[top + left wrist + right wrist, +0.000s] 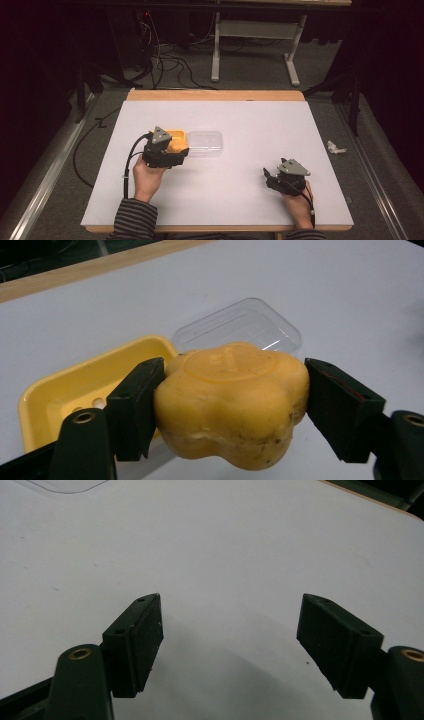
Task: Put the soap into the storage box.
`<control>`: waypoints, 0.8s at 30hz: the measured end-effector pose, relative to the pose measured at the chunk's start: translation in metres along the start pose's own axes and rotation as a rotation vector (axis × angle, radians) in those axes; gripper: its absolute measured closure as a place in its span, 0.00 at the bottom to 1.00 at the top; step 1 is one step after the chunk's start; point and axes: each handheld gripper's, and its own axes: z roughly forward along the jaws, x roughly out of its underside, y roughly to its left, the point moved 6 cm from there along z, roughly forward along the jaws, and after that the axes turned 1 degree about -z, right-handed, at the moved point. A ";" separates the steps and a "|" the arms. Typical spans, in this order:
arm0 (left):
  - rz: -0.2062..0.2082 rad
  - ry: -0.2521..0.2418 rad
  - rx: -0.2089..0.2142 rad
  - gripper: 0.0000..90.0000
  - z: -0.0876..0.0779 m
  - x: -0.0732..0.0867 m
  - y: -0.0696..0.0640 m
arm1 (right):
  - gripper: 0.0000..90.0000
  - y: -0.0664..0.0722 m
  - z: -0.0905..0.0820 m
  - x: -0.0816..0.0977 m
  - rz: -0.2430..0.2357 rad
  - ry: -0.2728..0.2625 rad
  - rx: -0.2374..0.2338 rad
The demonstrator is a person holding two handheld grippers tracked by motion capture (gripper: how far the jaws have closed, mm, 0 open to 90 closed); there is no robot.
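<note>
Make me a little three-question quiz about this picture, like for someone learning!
1. True or false: the left gripper holds the soap.
2. What lies right beside the yellow dish? A) clear lid B) cup C) spoon
3. Are the right gripper's jaws open or shut?

Key:
1. True: both jaws press the soap's sides.
2. A: the clear lid touches the dish.
3. Open, with nothing between them, above the bare table.
</note>
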 end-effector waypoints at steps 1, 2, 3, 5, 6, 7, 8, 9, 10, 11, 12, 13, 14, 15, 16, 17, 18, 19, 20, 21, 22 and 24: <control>0.000 0.001 0.000 0.31 0.001 0.000 0.001 | 0.30 0.000 0.000 0.000 0.000 0.000 0.000; -0.001 0.005 -0.006 0.31 0.002 0.001 0.002 | 0.30 0.000 0.000 0.000 0.000 0.000 0.000; 0.001 0.005 -0.008 0.31 0.003 0.001 0.003 | 0.30 0.000 0.000 0.000 -0.002 0.000 0.001; 0.005 0.008 -0.016 0.31 0.005 0.000 0.007 | 0.30 0.000 0.000 0.000 -0.003 0.001 0.001; 0.003 0.004 -0.020 0.31 0.006 -0.001 0.008 | 0.30 0.000 0.000 0.000 -0.003 0.001 0.001; 0.003 0.000 -0.024 0.31 0.007 -0.002 0.009 | 0.30 0.000 0.000 0.000 -0.003 0.002 0.002; 0.005 -0.001 -0.028 0.31 0.008 -0.003 0.010 | 0.30 0.000 0.000 0.000 -0.004 0.005 0.002; 0.007 -0.005 -0.031 0.31 0.009 -0.004 0.011 | 0.30 0.000 0.000 0.000 -0.005 0.005 0.001; 0.012 -0.015 -0.036 0.31 0.010 -0.006 0.013 | 0.30 0.000 0.000 0.000 -0.002 0.007 0.001; 0.014 -0.022 -0.038 0.31 0.011 -0.007 0.014 | 0.30 0.000 0.000 0.000 -0.005 0.006 0.001; 0.013 -0.031 -0.042 0.31 0.012 -0.008 0.016 | 0.30 0.000 0.000 0.000 -0.002 0.006 0.000; 0.005 -0.035 -0.042 0.31 0.013 -0.009 0.017 | 0.30 0.000 0.000 0.000 -0.003 0.006 0.000; 0.001 -0.033 -0.047 0.31 0.014 -0.009 0.019 | 0.30 0.000 0.000 0.000 -0.002 0.006 0.000; -0.002 -0.033 -0.049 0.31 0.015 -0.009 0.021 | 0.30 0.000 0.000 0.000 0.000 0.007 0.000; -0.004 -0.030 -0.053 0.31 0.017 -0.009 0.022 | 0.30 0.000 0.000 0.000 -0.001 0.007 -0.001; -0.002 -0.031 -0.056 0.31 0.018 -0.009 0.024 | 0.30 0.000 0.000 0.000 0.001 0.011 0.000; 0.000 -0.033 -0.059 0.31 0.019 -0.009 0.024 | 0.30 0.000 0.000 0.000 0.000 0.010 -0.002; 0.005 -0.031 -0.063 0.31 0.020 -0.009 0.025 | 0.30 0.000 0.001 0.000 -0.008 0.009 -0.002; 0.000 -0.033 -0.064 0.31 0.021 -0.009 0.026 | 0.30 0.000 0.000 0.000 -0.007 0.009 -0.002; -0.001 -0.032 -0.065 0.31 0.022 -0.008 0.027 | 0.30 0.000 0.001 0.000 -0.007 0.009 -0.002; -0.002 -0.033 -0.069 0.31 0.023 -0.008 0.028 | 0.30 0.000 0.000 0.000 -0.007 0.009 -0.003; 0.004 -0.027 -0.076 0.31 0.026 -0.007 0.030 | 0.30 0.000 0.000 0.000 -0.008 0.008 -0.003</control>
